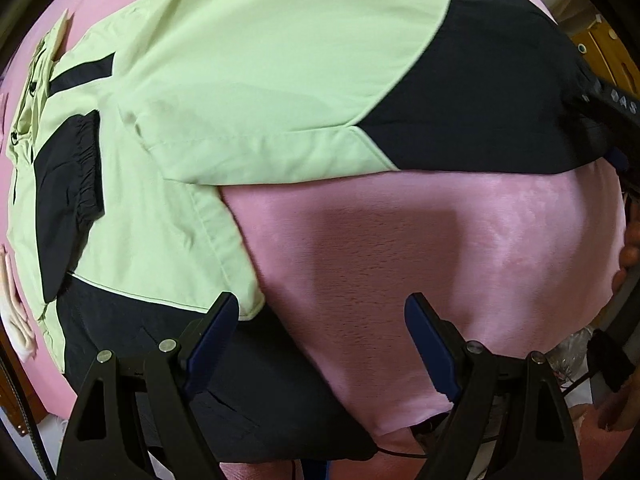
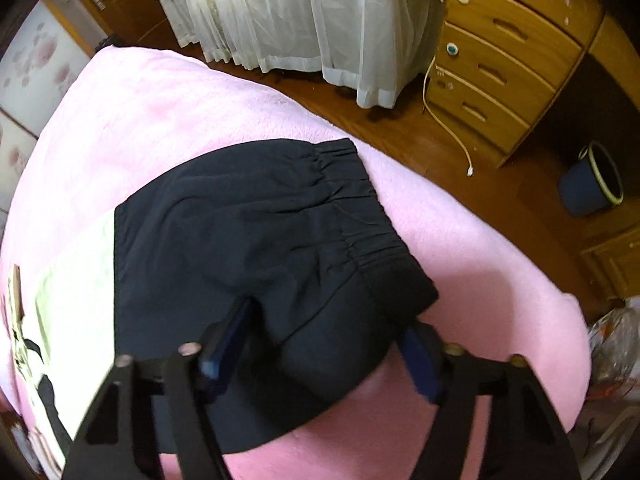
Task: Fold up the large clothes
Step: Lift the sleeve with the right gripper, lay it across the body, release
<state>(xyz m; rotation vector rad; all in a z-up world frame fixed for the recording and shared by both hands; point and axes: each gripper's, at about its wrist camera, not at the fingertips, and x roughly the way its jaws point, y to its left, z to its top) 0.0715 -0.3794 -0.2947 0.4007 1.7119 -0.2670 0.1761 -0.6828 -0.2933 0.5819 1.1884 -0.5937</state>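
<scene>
A light green and black jacket [image 1: 248, 80] lies spread on a pink blanket [image 1: 420, 248], one black-cuffed sleeve [image 1: 68, 196] folded across its body. My left gripper [image 1: 322, 304] is open and points down at the jacket's lower corner. Its left finger [image 1: 216, 328] is over the black hem and its right finger [image 1: 428, 340] over bare blanket. The other black sleeve [image 2: 260, 240] with its elastic cuff [image 2: 360, 216] lies on the blanket in the right wrist view. My right gripper [image 2: 326, 320] has its pads against both sides of this sleeve, and the cloth bulges between them.
A wooden chest of drawers [image 2: 508, 52] and a blue bin [image 2: 592, 184] stand on the wood floor beyond the bed. A sheer white curtain [image 2: 300, 12] hangs at the back, and a white cable [image 2: 444, 120] trails down the drawers. A person's hand [image 1: 628, 252] shows at the right edge.
</scene>
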